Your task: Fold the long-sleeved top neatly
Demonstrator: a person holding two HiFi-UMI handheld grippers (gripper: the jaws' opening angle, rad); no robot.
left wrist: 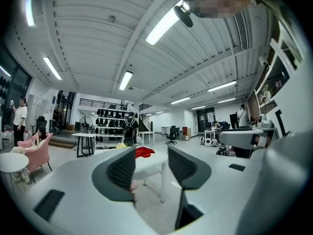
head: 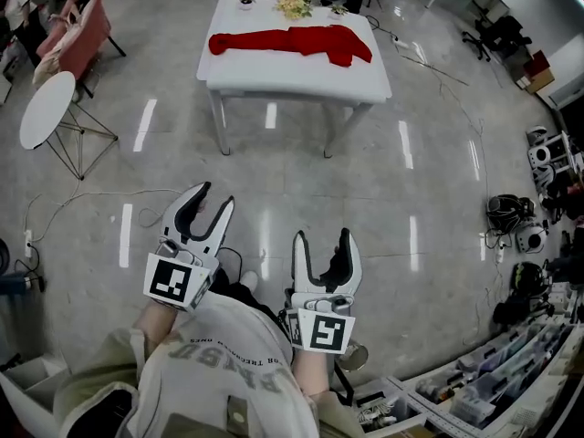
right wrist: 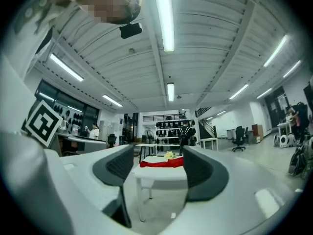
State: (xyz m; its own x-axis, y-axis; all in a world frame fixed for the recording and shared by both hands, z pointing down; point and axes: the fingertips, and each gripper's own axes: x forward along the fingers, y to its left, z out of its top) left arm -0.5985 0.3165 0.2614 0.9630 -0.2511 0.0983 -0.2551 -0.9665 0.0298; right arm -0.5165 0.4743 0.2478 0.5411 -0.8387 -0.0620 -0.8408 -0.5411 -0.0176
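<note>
A red long-sleeved top [head: 294, 42] lies spread along a white table [head: 292, 82] far ahead of me, across open floor. It shows small between the jaws as the red top [right wrist: 163, 162] in the right gripper view and as a red patch [left wrist: 145, 152] in the left gripper view. My left gripper [head: 211, 210] and right gripper [head: 321, 241] hang near my body, well short of the table. Both point level toward it, open, with nothing between their fingers.
A small bunch of flowers [head: 294, 5] and small items sit at the table's far edge. A round white side table [head: 46, 109] and a pink chair [head: 78, 35] stand at left. Cables, gear and shelves [head: 511, 372] crowd the right side. Shiny floor lies between me and the table.
</note>
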